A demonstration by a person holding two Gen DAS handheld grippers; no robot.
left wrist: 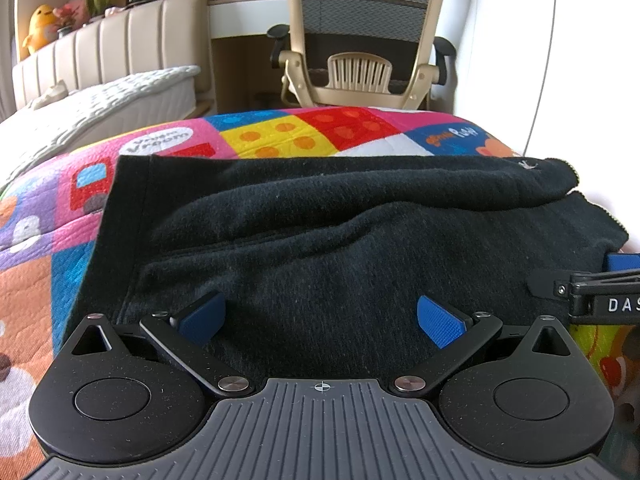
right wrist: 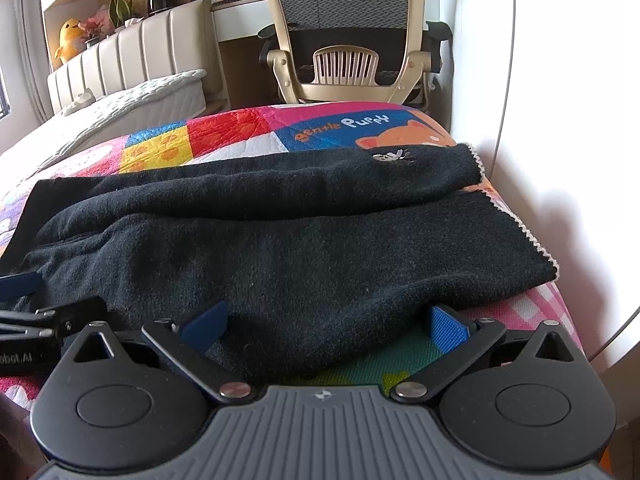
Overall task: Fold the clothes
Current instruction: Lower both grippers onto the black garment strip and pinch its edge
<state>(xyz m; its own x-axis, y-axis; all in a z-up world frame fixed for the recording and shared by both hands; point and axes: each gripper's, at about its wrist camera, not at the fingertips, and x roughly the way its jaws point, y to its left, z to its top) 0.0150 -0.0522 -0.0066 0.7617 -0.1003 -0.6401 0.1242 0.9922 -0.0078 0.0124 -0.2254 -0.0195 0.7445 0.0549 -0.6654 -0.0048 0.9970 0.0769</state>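
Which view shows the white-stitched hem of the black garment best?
The right wrist view: the white-stitched hem of the black garment runs unobstructed down the right edge. The left wrist view catches only a short stretch of it at the far right, squeezed by the fisheye edge.

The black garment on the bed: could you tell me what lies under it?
The black garment lies on a colourful patchwork quilt, which shows around its edges; anything beneath its middle is covered.

Bright patchwork quilt (left wrist: 280,136) with folded black garment (left wrist: 320,240) flat on top.
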